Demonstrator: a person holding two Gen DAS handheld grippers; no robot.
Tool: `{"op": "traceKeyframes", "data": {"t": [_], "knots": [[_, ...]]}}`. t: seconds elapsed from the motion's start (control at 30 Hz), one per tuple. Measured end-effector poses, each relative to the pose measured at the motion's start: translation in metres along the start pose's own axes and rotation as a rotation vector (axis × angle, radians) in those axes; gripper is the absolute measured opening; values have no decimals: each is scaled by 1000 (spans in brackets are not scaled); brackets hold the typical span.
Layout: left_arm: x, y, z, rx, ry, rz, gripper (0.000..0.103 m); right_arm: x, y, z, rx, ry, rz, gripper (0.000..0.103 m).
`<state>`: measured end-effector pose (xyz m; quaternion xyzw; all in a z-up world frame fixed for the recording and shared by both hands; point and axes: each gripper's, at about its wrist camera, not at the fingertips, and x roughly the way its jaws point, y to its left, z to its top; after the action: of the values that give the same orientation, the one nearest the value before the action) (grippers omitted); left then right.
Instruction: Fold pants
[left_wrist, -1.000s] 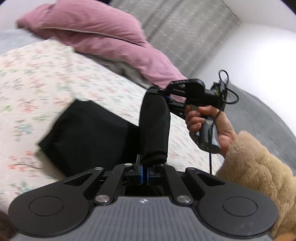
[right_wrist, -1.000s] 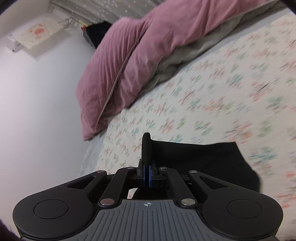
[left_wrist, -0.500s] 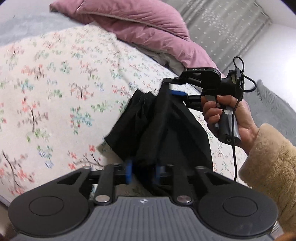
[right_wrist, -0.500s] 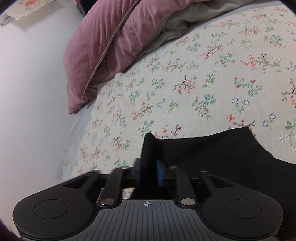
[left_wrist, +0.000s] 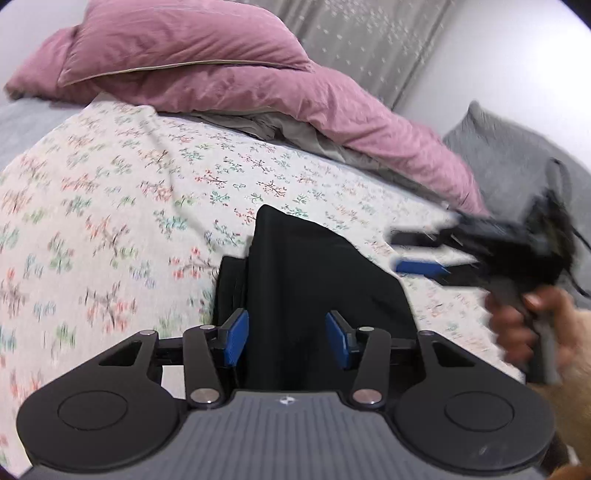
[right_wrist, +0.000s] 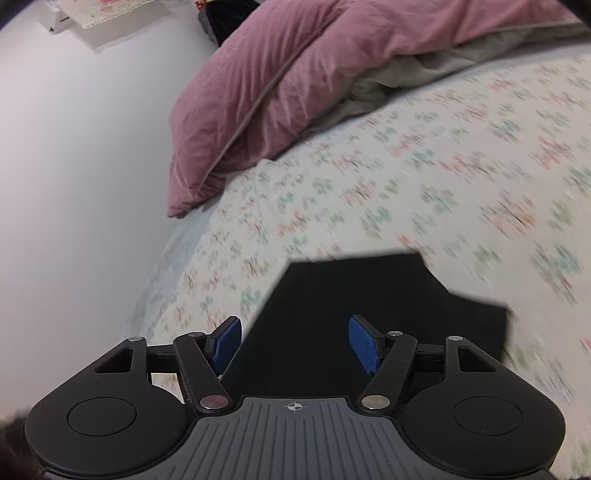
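The black pants (left_wrist: 314, 280) lie folded in a compact stack on the floral bedspread (left_wrist: 110, 206). My left gripper (left_wrist: 286, 339) is open, its blue pads on either side of the stack's near edge, gripping nothing. The right gripper also shows in the left wrist view (left_wrist: 413, 253), blurred, open and off to the right of the pants. In the right wrist view the right gripper (right_wrist: 295, 343) is open just above the near part of the folded pants (right_wrist: 369, 295), holding nothing.
A pink pillow and duvet (left_wrist: 207, 70) lie along the far side of the bed, over grey bedding (left_wrist: 295, 129). A white wall (right_wrist: 74, 184) borders the bed's left edge. A grey blanket (left_wrist: 509, 155) lies at the far right.
Both grippers opened and let go of the pants, which dropped into a folded stack on the bed. The right gripper pulled away to the right.
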<state>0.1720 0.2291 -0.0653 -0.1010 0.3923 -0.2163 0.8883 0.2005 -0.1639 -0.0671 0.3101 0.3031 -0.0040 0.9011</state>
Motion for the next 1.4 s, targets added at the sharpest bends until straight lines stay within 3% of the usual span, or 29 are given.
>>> {"op": "traceKeyframes", "data": {"t": [0.37,0.4,0.43,0.5,0.7,0.83,0.97,1.03,1.07,1.2,1.33,1.37,1.4], "knots": [[53,1,14,59,105,98,54,-40,-40,-73,-33,-1,-134,65],[56,0,15,65,105,107,49,-41,-42,-78,-42,4,-143,65],[56,-2,15,74,100,112,36,-40,-43,-81,-47,8,-151,65],[55,-6,16,79,83,105,31,-38,-45,-87,-45,16,-159,65],[30,-7,19,66,-23,139,31,-38,-47,-95,-43,18,-149,65],[43,17,17,38,51,182,34,-35,-49,-95,-41,23,-141,65],[45,44,16,-98,64,84,53,-33,-56,-94,-9,16,-117,65],[47,55,16,-166,74,-10,82,-33,-64,-92,44,3,-81,65],[48,60,16,-193,78,-34,86,-32,-70,-91,86,-4,-55,65],[64,74,14,-263,148,-66,85,-27,-90,-88,224,-28,15,59],[78,85,3,-362,192,-125,74,-22,-92,-89,243,-38,12,55],[78,86,2,-368,187,-131,73,-21,-91,-89,235,-40,8,52],[78,85,0,-367,179,-146,67,-19,-89,-89,228,-42,0,41]]}}
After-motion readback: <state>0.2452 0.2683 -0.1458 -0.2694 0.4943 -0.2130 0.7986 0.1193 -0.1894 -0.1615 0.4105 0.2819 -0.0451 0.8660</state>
